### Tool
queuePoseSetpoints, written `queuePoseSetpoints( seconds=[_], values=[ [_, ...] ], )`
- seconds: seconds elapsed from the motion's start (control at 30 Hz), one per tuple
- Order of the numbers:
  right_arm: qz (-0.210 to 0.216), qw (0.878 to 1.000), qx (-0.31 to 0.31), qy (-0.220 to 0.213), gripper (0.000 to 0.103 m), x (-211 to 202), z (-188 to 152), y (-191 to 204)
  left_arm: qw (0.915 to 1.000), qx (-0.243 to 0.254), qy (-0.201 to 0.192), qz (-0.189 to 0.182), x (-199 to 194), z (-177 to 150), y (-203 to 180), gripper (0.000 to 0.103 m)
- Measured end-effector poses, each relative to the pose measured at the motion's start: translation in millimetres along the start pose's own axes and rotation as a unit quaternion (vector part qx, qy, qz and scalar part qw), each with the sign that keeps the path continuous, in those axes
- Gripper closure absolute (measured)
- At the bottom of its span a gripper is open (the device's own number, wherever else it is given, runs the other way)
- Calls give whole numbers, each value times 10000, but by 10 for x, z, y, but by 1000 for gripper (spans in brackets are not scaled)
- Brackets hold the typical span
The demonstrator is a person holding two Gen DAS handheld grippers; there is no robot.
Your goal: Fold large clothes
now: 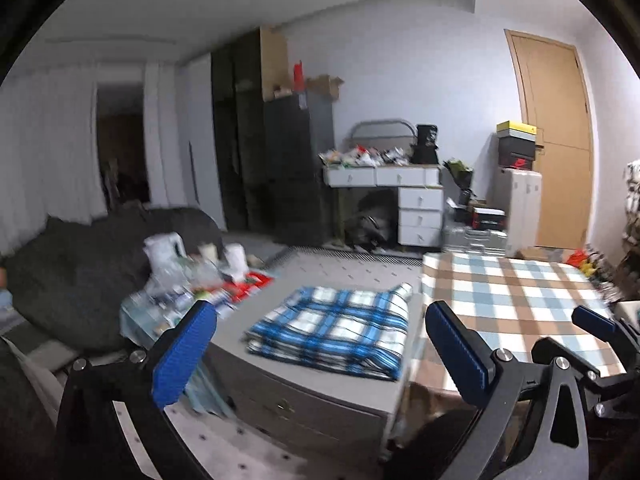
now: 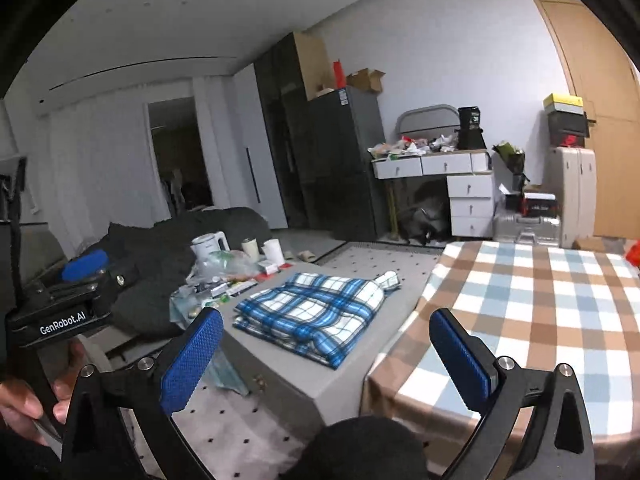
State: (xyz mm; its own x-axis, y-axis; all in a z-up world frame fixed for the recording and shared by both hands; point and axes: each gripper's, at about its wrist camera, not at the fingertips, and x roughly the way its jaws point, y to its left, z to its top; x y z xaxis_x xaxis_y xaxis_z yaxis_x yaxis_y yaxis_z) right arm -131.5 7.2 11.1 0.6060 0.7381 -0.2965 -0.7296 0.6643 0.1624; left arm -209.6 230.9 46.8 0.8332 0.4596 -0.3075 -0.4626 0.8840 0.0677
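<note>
A folded blue, white and black plaid garment (image 1: 334,330) lies on a low grey coffee table (image 1: 304,400); it also shows in the right wrist view (image 2: 312,312). My left gripper (image 1: 320,344) is open and empty, held above and in front of the garment. My right gripper (image 2: 326,350) is open and empty, also short of the garment. The right gripper's fingers (image 1: 596,326) show at the right edge of the left wrist view. The left gripper's body (image 2: 60,312) shows at the left of the right wrist view, held by a hand.
A table with a brown and blue checked cloth (image 2: 540,312) stands right of the coffee table. A kettle (image 2: 208,246), cups and clutter sit at the coffee table's far left. A dark beanbag (image 2: 160,252), fridge (image 2: 340,160), cluttered white desk (image 2: 448,168) and door (image 2: 600,120) stand behind.
</note>
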Motion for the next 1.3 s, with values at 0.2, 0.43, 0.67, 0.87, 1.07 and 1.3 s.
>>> queuePoseSetpoints(
  seconds=[0.2, 0.43, 0.67, 0.87, 1.07, 1.3],
  values=[
    [45, 9999, 19, -96, 0, -75, -19, -1, 9997, -136, 101, -190, 72, -38, -23, 1],
    [10, 9997, -80, -218, 0, -136, -34, 27, 9997, 34, 165, -195, 47, -104, -177, 1],
    [96, 9997, 61, -233, 0, -116, -52, -19, 9996, 88, 161, -200, -43, -120, -205, 1],
    [94, 9995, 124, -285, 0, -138, -62, -33, 9992, 170, 163, -309, -95, -141, -287, 1],
    [57, 9994, 124, -330, 0, -167, -62, -33, 9991, 184, 187, -335, -111, -130, -309, 1],
    [59, 9993, 168, -321, 0, -187, -59, -38, 9991, 216, 116, -357, -143, -140, -334, 1]
  ],
)
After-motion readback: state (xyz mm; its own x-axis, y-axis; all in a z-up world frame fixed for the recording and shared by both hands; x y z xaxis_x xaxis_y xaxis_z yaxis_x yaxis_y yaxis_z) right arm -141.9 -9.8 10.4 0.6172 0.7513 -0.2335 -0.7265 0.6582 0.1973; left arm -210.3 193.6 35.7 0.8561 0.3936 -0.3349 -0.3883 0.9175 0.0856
